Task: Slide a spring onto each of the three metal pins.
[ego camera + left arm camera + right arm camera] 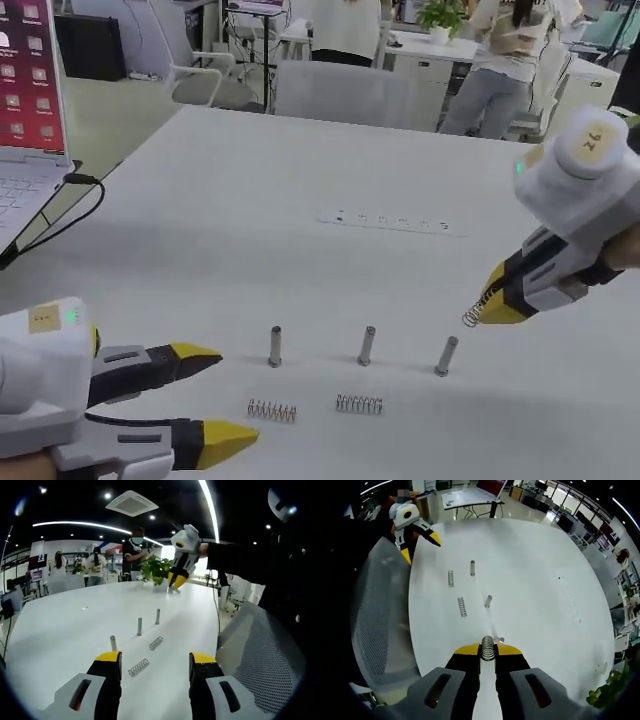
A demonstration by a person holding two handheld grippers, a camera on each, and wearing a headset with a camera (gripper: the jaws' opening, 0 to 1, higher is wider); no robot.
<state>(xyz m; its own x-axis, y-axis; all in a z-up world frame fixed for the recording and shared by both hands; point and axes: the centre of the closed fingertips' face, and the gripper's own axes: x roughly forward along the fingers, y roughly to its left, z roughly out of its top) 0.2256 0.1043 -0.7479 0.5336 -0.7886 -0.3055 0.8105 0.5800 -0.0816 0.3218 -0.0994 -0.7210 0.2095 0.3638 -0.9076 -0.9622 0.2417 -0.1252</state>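
Three metal pins stand upright in a row on the white table, spaced evenly. Two loose springs lie flat just in front of the row, one before the left pin and the other before the middle pin, touching neither.

Right gripper: jaws nearly closed, pinching the third spring at their yellow tips. The spring juts out from the tips, tilted down. It hangs above and a little right of the rightmost pin, apart from it (the right gripper view looks straight down the coil's open end, with the table beyond).

Left gripper: jaws spread wide, nothing between them. It is low at the near left of the table, left of the loose springs and clear of them. Its own view shows the pins and springs ahead between the open jaws.

A laptop sits at the far left edge. A power strip lies flat beyond the pins.
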